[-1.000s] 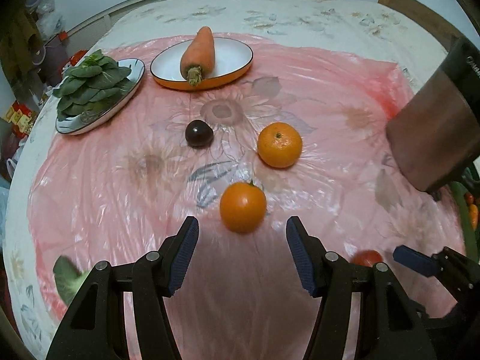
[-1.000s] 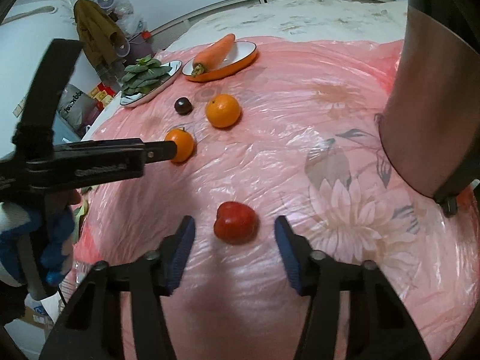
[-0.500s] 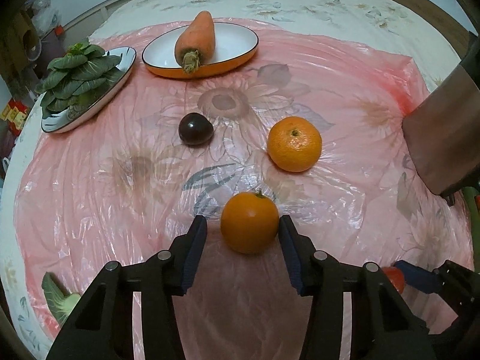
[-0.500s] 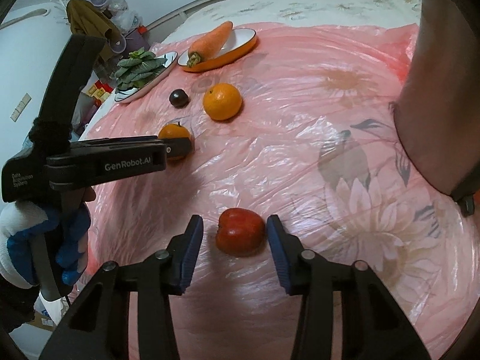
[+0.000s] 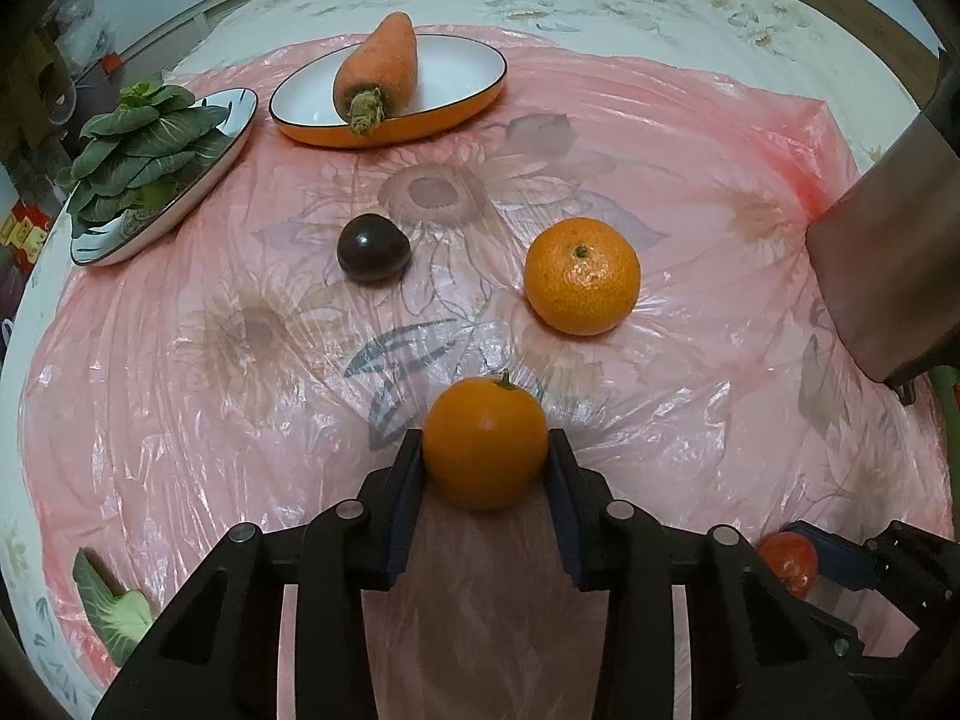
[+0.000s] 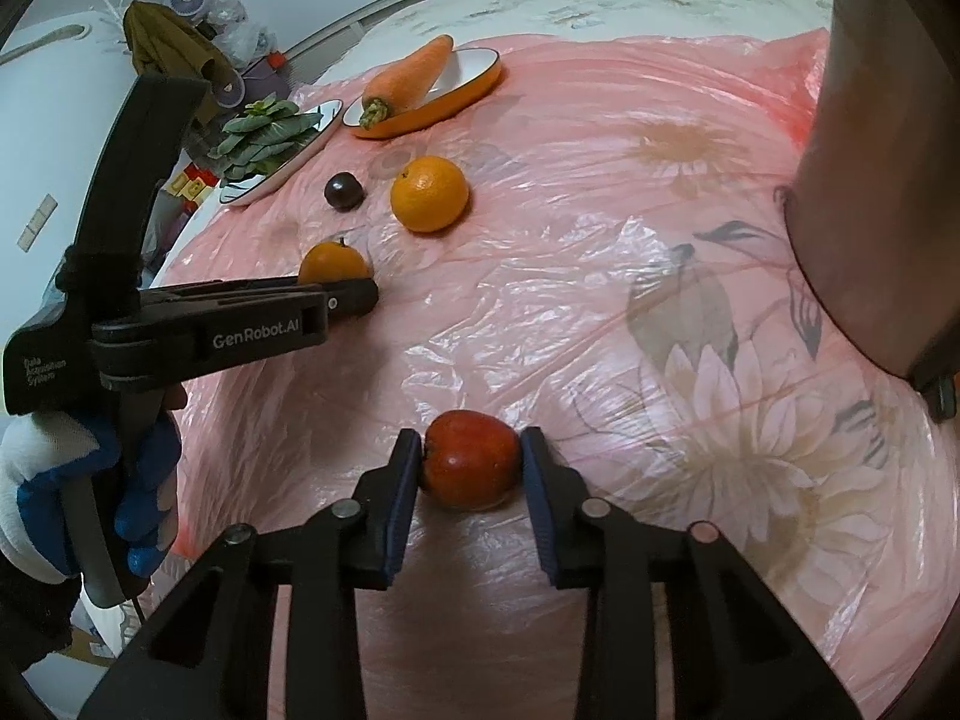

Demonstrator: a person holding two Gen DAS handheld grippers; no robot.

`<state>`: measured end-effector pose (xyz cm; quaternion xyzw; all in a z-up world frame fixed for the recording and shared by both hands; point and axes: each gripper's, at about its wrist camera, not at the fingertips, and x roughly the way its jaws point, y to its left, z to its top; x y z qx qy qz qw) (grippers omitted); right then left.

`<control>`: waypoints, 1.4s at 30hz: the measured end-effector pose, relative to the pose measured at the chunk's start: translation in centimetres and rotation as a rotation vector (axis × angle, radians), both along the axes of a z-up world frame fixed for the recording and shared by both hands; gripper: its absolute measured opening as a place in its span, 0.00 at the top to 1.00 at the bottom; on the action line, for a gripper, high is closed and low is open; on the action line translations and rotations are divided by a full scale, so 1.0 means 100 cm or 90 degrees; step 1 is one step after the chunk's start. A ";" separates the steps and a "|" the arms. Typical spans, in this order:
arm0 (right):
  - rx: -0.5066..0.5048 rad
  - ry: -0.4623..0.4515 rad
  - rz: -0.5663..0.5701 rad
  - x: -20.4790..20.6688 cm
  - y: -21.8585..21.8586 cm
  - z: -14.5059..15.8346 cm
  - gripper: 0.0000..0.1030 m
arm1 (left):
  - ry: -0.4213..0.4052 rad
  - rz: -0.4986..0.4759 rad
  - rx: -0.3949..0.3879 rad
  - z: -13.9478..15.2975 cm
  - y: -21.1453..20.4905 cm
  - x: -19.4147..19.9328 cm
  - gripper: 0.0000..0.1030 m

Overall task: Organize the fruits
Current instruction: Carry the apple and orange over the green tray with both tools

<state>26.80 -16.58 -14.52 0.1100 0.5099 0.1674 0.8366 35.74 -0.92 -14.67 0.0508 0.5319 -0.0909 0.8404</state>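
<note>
My left gripper [image 5: 485, 462] is shut on a smooth orange fruit [image 5: 485, 443] that rests on the pink plastic cover; it also shows in the right wrist view [image 6: 333, 262]. My right gripper [image 6: 470, 468] is shut on a red apple [image 6: 470, 467], which also rests on the cover and peeks out at the left wrist view's lower right [image 5: 789, 561]. A second orange [image 5: 581, 276] and a dark plum [image 5: 373, 248] lie farther back on the cover.
An orange-rimmed dish [image 5: 456, 93] holds a carrot [image 5: 379, 75] at the back. A plate [image 5: 180, 198] of leafy greens [image 5: 135, 147] stands at the back left. A brown metal container [image 6: 882, 180] stands on the right. A loose green leaf [image 5: 114, 606] lies at the front left.
Both grippers moved forward and closed: the left jaws came in onto the smooth orange, the right jaws onto the red apple.
</note>
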 end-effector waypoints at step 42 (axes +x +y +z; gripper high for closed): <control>-0.023 0.009 -0.072 -0.096 -0.131 0.028 0.46 | -0.006 -0.154 -0.011 0.047 -0.124 -0.136 0.67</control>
